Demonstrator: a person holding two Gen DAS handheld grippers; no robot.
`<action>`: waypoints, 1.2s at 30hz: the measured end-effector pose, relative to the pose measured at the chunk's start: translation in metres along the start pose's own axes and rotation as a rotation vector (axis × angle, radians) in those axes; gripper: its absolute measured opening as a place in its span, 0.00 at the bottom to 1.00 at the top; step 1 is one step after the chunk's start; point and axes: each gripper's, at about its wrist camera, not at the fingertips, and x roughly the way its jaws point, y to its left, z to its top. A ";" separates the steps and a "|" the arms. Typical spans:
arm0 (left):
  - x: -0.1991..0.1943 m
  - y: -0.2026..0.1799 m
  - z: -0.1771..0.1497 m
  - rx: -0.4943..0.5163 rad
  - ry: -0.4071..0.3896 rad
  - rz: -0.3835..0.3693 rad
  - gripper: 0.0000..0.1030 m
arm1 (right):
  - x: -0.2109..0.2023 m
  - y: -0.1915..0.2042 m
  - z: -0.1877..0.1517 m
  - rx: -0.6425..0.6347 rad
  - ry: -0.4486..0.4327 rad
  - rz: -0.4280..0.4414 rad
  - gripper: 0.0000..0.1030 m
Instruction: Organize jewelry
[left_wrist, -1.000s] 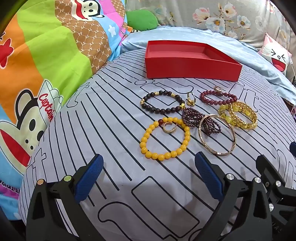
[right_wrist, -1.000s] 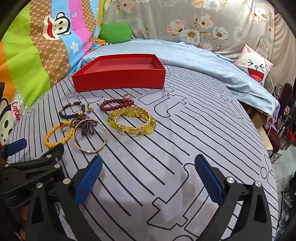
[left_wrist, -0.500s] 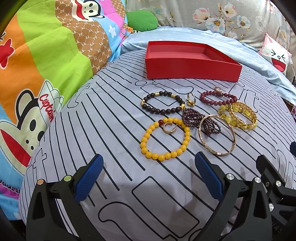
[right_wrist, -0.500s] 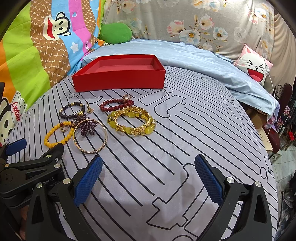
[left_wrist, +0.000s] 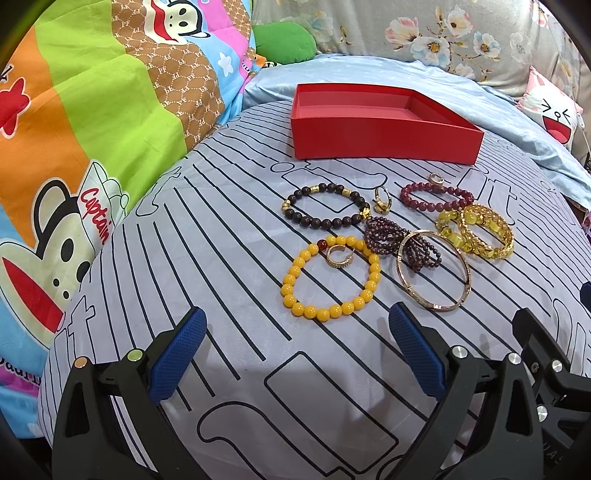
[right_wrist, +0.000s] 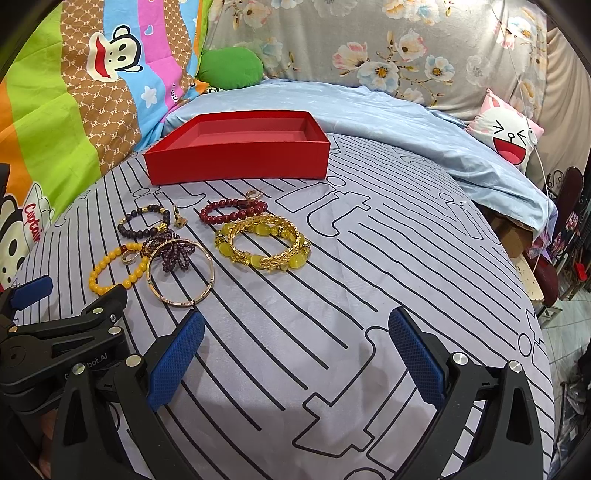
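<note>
Yellow beads form a bracelet (left_wrist: 330, 277) lying flat on the striped bed sheet (left_wrist: 221, 236), with a small gold ring (left_wrist: 339, 256) resting inside its far edge. Just right of it a purple bead cluster (left_wrist: 400, 242) touches a thin gold bangle (left_wrist: 434, 273), which overlaps part of the beads. Farther back lie a dark bead bracelet (left_wrist: 325, 208), a small gold ring charm (left_wrist: 380, 201) and a dark red bead bracelet (left_wrist: 436, 197) with another ring (left_wrist: 436, 179) at its far edge. A pair of chunky gold and yellow-stone bangles (right_wrist: 264, 243) sits to the right of the group. Behind all the jewelry stands an open red box (left_wrist: 380, 127), its inside bare.

Both tools hover low over the sheet, near the jewelry but touching none of it. The left hand-held gripper (left_wrist: 295, 354) is released, blue pads wide apart, facing the yellow bracelet. The right hand-held gripper (right_wrist: 295, 354) is likewise released and holds nothing. A cartoon-print quilt (left_wrist: 74, 129) lies to the left, floral fabric (right_wrist: 406, 48) behind.
</note>
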 end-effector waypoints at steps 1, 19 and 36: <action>0.000 0.000 0.000 0.000 0.000 0.001 0.92 | 0.000 -0.001 0.001 0.000 0.000 0.000 0.94; 0.000 -0.001 0.003 0.012 0.000 0.007 0.92 | -0.001 -0.002 0.002 0.012 -0.006 0.001 0.94; 0.000 -0.002 0.002 0.012 -0.001 0.007 0.92 | -0.002 -0.001 0.000 0.011 -0.008 -0.001 0.94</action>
